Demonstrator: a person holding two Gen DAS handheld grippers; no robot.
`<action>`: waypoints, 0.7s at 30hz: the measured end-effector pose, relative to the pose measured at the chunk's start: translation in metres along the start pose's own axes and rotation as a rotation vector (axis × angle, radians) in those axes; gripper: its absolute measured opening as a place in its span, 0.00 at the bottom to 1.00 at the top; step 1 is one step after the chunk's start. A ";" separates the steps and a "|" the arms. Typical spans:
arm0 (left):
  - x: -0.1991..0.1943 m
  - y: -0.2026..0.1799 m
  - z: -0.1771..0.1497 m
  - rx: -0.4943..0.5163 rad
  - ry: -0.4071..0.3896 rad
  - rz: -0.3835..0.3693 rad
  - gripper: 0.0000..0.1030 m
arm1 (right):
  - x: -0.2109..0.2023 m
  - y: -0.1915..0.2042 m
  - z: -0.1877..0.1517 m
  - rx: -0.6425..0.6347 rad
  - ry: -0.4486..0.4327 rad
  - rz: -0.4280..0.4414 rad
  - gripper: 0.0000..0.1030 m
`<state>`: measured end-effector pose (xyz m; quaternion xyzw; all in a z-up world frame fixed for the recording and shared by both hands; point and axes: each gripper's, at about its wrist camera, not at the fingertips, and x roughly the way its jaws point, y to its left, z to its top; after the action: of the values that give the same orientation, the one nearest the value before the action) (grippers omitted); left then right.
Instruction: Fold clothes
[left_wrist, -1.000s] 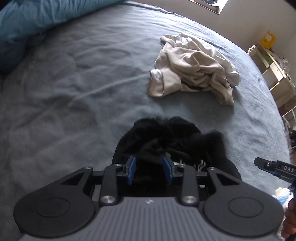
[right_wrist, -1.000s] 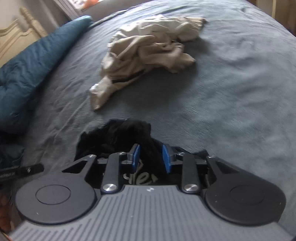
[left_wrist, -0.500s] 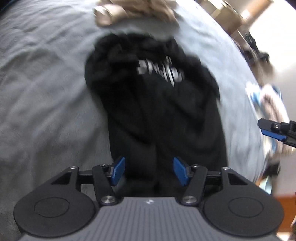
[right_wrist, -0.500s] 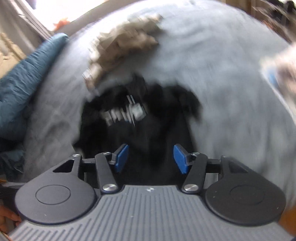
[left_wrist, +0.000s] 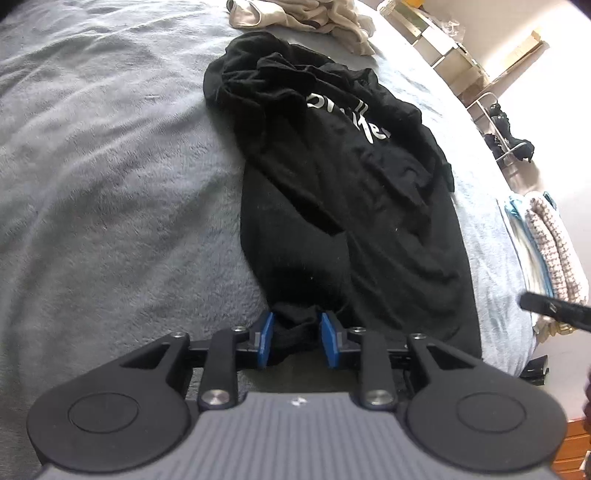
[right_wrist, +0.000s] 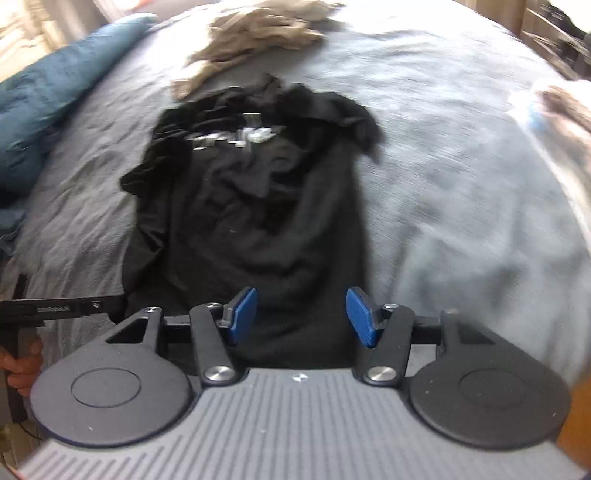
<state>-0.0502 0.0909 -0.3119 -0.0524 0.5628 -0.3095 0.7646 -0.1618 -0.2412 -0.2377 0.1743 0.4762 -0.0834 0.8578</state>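
A black T-shirt with white lettering lies stretched lengthwise on the grey bed cover, its hem toward me. My left gripper sits at the hem's left corner. Its jaws are closing, and a bunch of black fabric fills the gap between the blue pads. In the right wrist view the same T-shirt lies straight ahead, a little blurred. My right gripper hovers over the hem's right part with its jaws wide apart, the fabric beneath them and not pinched. The left gripper's finger shows at that view's left edge.
A crumpled beige garment lies beyond the shirt's collar. A blue duvet is bunched along the far left of the bed. Folded laundry is stacked past the bed's right edge, with shelves behind. A hand holds the left gripper.
Both grippers pulled back toward me and the black shirt went from a heap to a long spread shape. The left jaws narrowed onto the hem; the right jaws widened.
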 end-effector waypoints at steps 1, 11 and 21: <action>0.003 0.000 -0.003 0.003 -0.014 -0.003 0.29 | 0.010 -0.003 -0.001 -0.026 -0.013 0.035 0.52; 0.014 0.002 -0.035 0.061 -0.235 -0.029 0.34 | 0.080 -0.015 0.008 -0.260 -0.148 0.337 0.53; -0.017 -0.016 -0.090 0.036 -0.419 0.014 0.56 | 0.043 -0.019 0.000 -0.428 -0.327 0.501 0.54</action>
<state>-0.1398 0.1114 -0.3233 -0.0983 0.3861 -0.2966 0.8679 -0.1447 -0.2577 -0.2786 0.0865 0.2822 0.2043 0.9334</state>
